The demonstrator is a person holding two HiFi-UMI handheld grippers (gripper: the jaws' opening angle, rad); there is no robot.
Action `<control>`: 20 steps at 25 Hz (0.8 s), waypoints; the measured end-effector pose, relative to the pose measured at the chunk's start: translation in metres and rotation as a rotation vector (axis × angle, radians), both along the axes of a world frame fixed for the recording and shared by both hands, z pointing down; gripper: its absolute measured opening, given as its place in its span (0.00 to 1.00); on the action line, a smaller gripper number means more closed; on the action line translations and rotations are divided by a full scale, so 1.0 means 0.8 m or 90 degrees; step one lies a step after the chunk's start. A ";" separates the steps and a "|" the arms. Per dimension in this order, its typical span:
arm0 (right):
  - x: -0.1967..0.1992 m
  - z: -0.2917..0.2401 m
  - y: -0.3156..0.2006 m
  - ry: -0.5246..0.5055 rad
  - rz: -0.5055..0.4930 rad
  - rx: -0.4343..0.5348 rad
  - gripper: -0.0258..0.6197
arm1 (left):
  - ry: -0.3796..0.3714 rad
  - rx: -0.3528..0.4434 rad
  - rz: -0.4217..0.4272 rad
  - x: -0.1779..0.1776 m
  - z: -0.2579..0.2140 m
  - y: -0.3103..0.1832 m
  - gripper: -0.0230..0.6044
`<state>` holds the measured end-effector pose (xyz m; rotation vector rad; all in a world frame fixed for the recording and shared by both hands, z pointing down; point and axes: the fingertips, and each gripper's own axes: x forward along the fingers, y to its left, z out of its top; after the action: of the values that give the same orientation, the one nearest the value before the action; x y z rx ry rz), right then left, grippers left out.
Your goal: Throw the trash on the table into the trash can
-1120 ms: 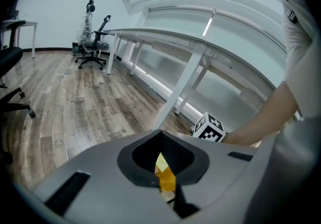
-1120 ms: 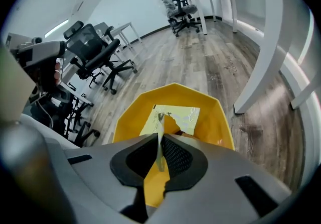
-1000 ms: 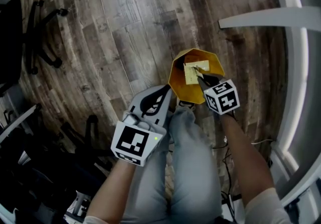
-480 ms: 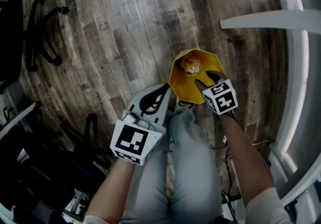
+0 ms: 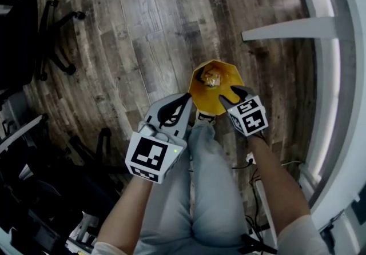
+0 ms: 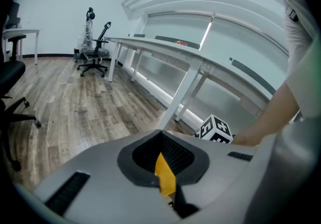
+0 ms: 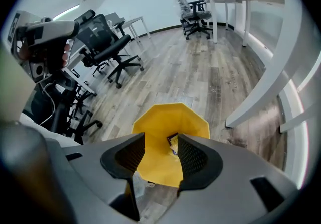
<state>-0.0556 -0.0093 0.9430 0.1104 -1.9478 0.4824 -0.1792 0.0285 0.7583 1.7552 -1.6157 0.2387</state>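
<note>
Under right gripper (image 5: 233,94), jaws just opened, empty, trash (image 5: 213,80) in trash can (image 5: 200,97)

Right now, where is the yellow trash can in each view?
Head view: yellow trash can near centre.
Left gripper view: only a yellow sliver shows at the jaws, possibly part of it.
Right gripper view: yellow trash can at lower centre, beyond the open jaws.
Shared landmark: the white desk leg.

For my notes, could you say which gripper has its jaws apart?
The right gripper: its jaws have just opened, empty, above the yellow octagonal trash can; the left gripper is shut.
</note>
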 end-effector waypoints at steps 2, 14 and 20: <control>0.001 -0.030 0.004 -0.001 -0.016 0.001 0.37 | -0.008 0.006 0.009 0.002 -0.033 -0.004 0.04; -0.012 -0.264 0.012 -0.121 -0.026 -0.013 0.10 | -0.011 0.014 0.007 0.016 -0.201 0.009 0.04; -0.019 -0.392 0.017 -0.168 0.002 0.008 0.10 | -0.015 0.003 0.004 0.021 -0.280 0.035 0.04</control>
<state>-0.0707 0.0046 0.6295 0.0600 -2.2091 0.5079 -0.1625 0.0566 0.5346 1.7676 -1.6290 0.2586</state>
